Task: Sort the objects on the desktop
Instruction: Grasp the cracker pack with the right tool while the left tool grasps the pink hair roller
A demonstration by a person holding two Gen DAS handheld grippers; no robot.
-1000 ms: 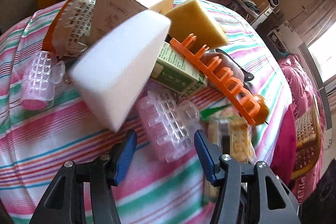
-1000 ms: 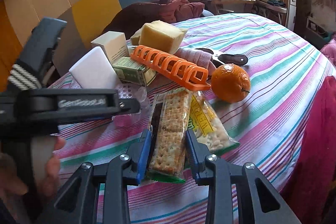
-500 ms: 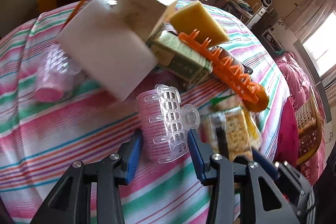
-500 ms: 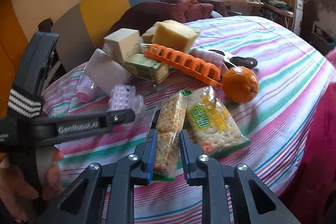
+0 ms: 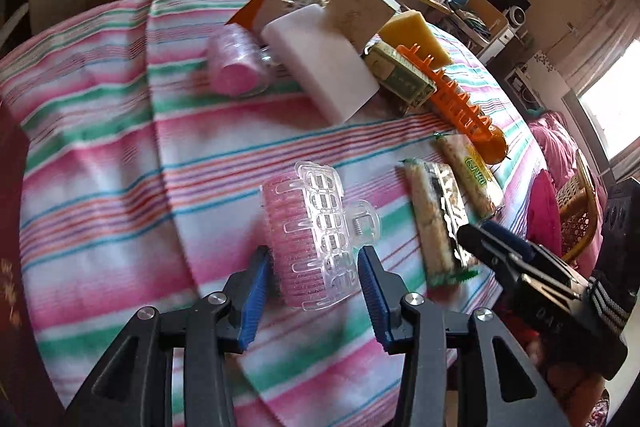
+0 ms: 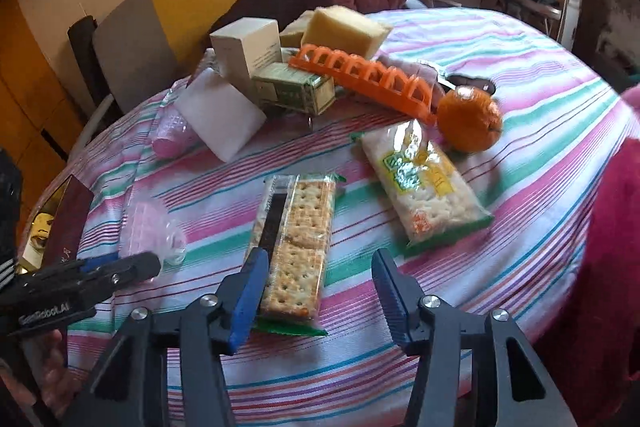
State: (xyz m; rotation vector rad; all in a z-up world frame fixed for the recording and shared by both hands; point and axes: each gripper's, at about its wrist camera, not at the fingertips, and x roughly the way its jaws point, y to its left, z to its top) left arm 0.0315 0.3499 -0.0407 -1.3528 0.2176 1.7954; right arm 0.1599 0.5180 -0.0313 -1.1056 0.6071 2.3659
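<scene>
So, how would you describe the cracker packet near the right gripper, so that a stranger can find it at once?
Start from the round table with the striped cloth and find the orange near the pile of boxes. Two snack packets lie in front of it. The cracker packet is the left one, clear, showing square brown crackers and a dark strip, while its neighbour has yellow and green print.

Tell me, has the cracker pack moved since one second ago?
Yes. The cracker pack now lies apart from the rice-cracker bag, toward the left; earlier they overlapped.
</scene>
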